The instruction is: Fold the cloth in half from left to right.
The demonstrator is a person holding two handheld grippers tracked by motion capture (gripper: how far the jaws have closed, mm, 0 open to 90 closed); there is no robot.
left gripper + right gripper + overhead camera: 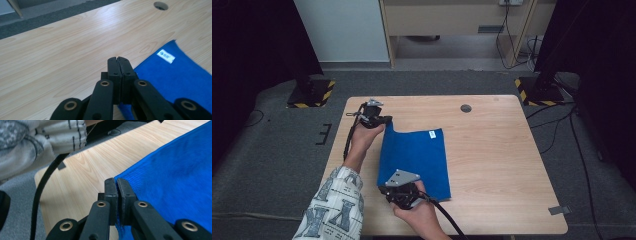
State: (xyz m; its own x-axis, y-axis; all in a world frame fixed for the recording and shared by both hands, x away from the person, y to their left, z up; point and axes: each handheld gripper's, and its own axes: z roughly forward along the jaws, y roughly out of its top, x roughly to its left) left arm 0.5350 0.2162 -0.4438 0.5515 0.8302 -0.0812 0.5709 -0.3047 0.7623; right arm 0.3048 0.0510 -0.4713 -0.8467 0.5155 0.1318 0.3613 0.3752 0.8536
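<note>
A blue cloth [417, 155] lies flat on the wooden table [497, 160], with a small white label [432, 134] at its far edge. My left gripper [382, 121] is at the cloth's far left corner. In the left gripper view its jaws [117, 59] are pressed together, with blue cloth [180, 75] running in under them. My right gripper [388, 190] is at the near left corner. Its jaws [116, 180] are closed on the cloth's edge [180, 170], and fabric shows between the pads low down.
A round cable hole [466, 108] sits near the table's far edge. The person's patterned sleeve [334, 205] comes in over the near left table edge. Black stands with yellow-striped bases [312, 94] flank the table on the grey floor.
</note>
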